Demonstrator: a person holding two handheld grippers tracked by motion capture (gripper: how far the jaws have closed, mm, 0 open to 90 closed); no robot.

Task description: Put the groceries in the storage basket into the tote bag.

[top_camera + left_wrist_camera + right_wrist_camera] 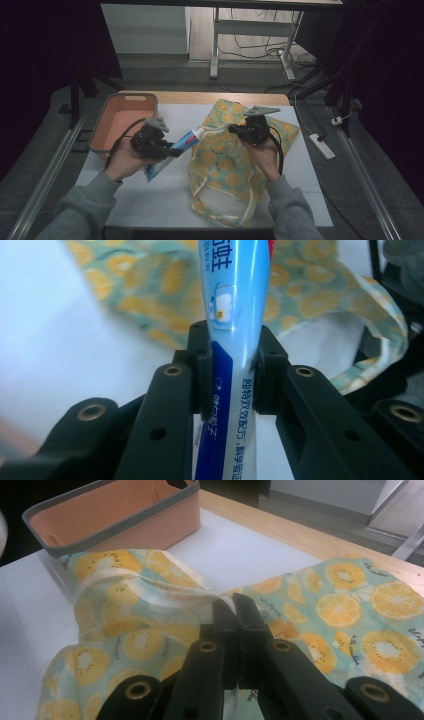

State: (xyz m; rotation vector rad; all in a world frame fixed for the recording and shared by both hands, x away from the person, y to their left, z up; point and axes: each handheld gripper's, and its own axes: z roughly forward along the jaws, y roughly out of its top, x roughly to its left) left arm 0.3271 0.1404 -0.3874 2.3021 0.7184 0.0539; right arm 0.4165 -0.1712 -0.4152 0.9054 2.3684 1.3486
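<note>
A blue and white toothpaste tube (176, 148) is clamped in my left gripper (170, 151), its white cap end pointing right toward the bag's mouth. In the left gripper view the jaws press on both sides of the toothpaste tube (235, 340). A fruit-print cloth bag (225, 165) in teal and yellow lies across the white mat. My right gripper (235, 130) is shut on the bag's upper edge and holds it raised. In the right gripper view the jaws pinch the rim of the fruit-print cloth bag (150, 592), lifting it off the mat.
An orange bin (111, 137) with a grey rim stands at the back left of the mat; the same orange bin (145, 522) sits beyond the bag. The wooden table edge (200, 97) runs behind. A power strip (322, 146) lies on the floor at right.
</note>
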